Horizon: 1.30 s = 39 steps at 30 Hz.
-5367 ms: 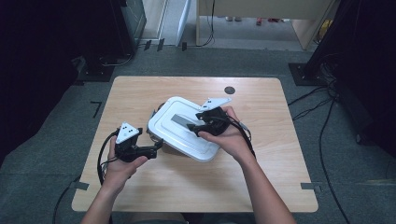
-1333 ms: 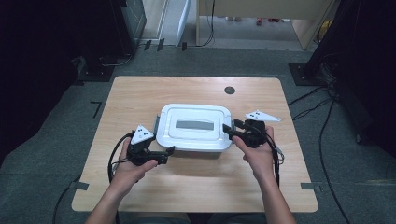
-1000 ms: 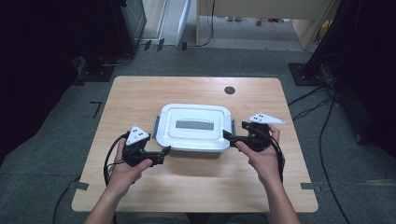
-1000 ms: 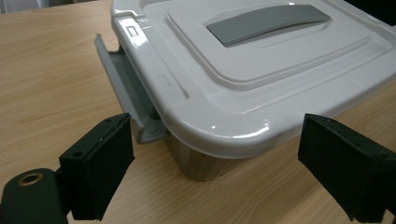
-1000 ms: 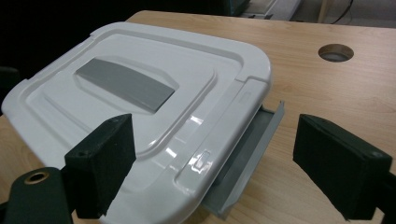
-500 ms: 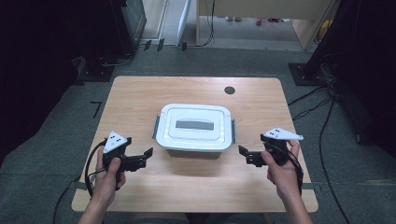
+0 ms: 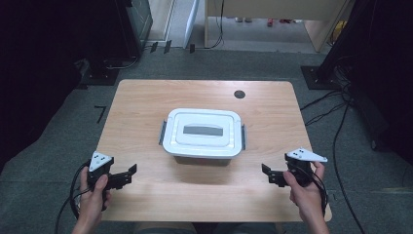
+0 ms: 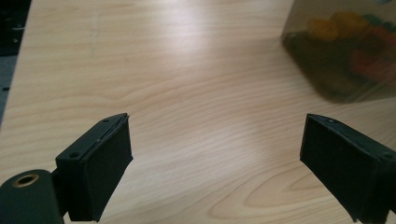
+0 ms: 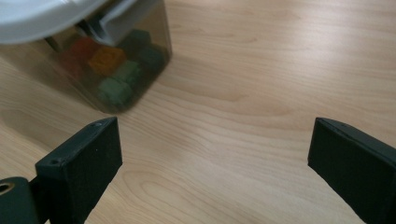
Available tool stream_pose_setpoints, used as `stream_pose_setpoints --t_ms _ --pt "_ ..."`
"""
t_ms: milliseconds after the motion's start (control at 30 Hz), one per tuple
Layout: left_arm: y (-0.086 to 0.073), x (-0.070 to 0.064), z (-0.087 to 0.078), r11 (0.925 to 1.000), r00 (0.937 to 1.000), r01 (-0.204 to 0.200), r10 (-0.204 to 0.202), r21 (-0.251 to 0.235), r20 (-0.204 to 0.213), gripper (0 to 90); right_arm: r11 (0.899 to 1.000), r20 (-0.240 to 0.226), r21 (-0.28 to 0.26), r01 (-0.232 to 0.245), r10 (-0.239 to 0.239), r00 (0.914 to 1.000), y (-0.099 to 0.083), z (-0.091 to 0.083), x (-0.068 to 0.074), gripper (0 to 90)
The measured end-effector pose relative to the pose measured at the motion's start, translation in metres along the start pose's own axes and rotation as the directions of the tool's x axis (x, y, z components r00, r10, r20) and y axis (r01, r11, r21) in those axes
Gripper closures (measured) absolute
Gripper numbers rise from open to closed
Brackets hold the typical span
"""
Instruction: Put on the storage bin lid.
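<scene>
A clear plastic box with a white lid [image 7: 203, 132] stands in the middle of the wooden table [image 7: 146, 102], its grey side latches down. Coloured blocks show through its wall [image 9: 112, 70] and through its corner [image 8: 345, 56]. My left gripper [image 7: 127, 175] is near the front left edge, open, nothing between its pads [image 8: 95, 168]. My right gripper [image 7: 269, 174] is near the front right edge, open and empty, with its fingers [image 9: 81, 165] wide apart. Both stand well away from the box.
A dark round hole [image 7: 239, 94] sits at the table's back right. Cables [image 7: 336, 126] trail on the floor to the right. Dark equipment stands beyond the table's far edge.
Both grippers have drawn back from the box's sides toward the front corners of the table. The box has been turned square and set in the middle since the earliest frame.
</scene>
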<state>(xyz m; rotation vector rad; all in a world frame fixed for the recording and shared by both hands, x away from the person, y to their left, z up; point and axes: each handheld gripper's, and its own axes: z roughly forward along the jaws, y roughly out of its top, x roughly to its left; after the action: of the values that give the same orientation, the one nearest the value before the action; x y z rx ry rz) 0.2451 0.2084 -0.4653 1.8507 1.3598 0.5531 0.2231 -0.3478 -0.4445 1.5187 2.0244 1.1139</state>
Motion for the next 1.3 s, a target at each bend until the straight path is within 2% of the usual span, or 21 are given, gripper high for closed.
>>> stream_pose_setpoints --t_ms 133,467,633,833,967,1033,1300 --pt "-0.013 0.012 0.001 0.9997 0.9993 -0.006 0.006 0.023 -0.038 9.0 1.0 0.026 0.013 -0.014 0.014 0.9996 -0.013 0.002 -0.01 2.7" --pt "-0.046 0.041 0.008 0.9943 0.9925 0.009 0.005 0.107 -0.122 9.0 0.996 0.093 0.04 -0.081 0.077 0.9928 -0.049 0.003 -0.051 3.7" --pt "-0.053 0.05 0.007 0.9936 0.9921 0.009 0.005 0.113 -0.125 9.0 0.994 0.112 0.063 -0.091 0.084 0.9902 -0.065 0.002 -0.064 4.3" --pt "-0.054 0.048 0.01 0.9952 0.991 0.0 0.013 0.098 -0.133 7.1 0.992 0.146 0.098 -0.083 0.068 0.9869 -0.075 0.008 -0.068 4.2" --pt "-0.052 0.043 0.015 0.9944 0.9901 0.007 0.008 0.106 -0.14 1.8 0.994 0.174 0.106 -0.038 0.019 0.9846 -0.077 0.014 -0.063 1.5" --pt "-0.051 0.041 0.016 0.9943 0.9907 0.001 0.013 0.107 -0.135 1.5 0.995 0.196 0.101 -0.011 -0.009 0.9806 -0.079 0.018 -0.059 0.0" --pt "-0.05 0.039 0.019 0.9939 0.9896 0.012 0.003 0.109 -0.144 0.0 0.995 0.191 0.095 -0.008 -0.011 0.9815 -0.079 0.018 -0.059 0.0"
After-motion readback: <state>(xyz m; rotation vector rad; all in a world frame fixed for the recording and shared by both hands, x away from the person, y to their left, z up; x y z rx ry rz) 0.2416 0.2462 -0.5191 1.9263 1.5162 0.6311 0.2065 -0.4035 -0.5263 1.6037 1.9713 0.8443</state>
